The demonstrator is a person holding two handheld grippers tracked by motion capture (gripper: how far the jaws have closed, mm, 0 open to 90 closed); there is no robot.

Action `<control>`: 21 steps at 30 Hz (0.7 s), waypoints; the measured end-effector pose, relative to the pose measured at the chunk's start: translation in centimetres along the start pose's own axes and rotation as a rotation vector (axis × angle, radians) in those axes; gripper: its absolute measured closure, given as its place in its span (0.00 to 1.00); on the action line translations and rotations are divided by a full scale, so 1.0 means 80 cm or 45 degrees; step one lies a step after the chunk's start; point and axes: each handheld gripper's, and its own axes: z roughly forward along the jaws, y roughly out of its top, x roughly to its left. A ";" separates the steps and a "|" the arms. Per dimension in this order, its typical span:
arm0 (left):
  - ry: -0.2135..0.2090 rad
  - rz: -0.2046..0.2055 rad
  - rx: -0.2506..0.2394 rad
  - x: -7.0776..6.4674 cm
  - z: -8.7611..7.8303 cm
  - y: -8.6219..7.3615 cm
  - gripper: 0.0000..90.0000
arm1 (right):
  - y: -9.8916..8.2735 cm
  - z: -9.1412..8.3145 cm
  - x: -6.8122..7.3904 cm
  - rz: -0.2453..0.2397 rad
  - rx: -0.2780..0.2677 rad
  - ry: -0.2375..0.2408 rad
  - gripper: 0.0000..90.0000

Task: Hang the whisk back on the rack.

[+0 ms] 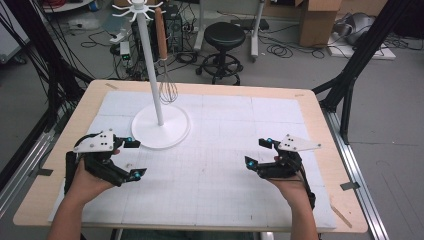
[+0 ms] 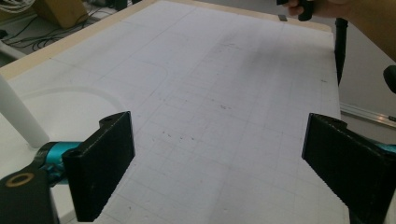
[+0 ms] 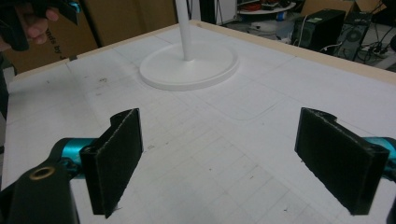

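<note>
Room: lab floor with loose cables, a black stool (image 1: pixel 224 35) and cardboard boxes (image 1: pixel 320 20) behind the surface (image 1: pixel 90 97). The surface was a pale wooden board covered by a white gridded mat (image 1: pixel 225 165), scuffed with small dark marks.

Nearest item to my left gripper (image 1: pixel 131 159): a white stand (image 1: pixel 160 125). It had a broad, flat round base with a low raised rim, resting on the far left part of the mat. A slim white pole rose upright from the centre of the base. At the top sat a ring of short white hook arms. From one hook hung a whisk (image 1: pixel 165 75) with a brown wooden handle and a wire balloon; the wires hung just beside the pole, above the base, and I could not tell whether they touched it. In the right gripper view the stand's base (image 3: pixel 189 70) looked smooth and unmarked, far ahead and between my jaws.

Left gripper: held just off the near edge of the base, not touching it. Jaws spread wide, nothing between the pads; bare mat visible between them in the left gripper view (image 2: pixel 219 154).

Right gripper (image 1: pixel 259 152): over the right part of the mat, well apart from the stand. Jaws spread wide, nothing between them (image 3: pixel 217 158).

Both of my hands gripped the handles from the near edge.
</note>
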 end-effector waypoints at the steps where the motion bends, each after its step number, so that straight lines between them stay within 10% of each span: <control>1: 0.001 -0.001 -0.001 0.000 0.000 0.000 0.11 | 0.000 0.000 0.000 0.000 0.000 0.000 0.16; 21: -0.001 0.005 -0.011 -0.001 -0.001 0.000 0.11 | 0.000 0.011 0.004 -0.009 0.031 0.009 0.16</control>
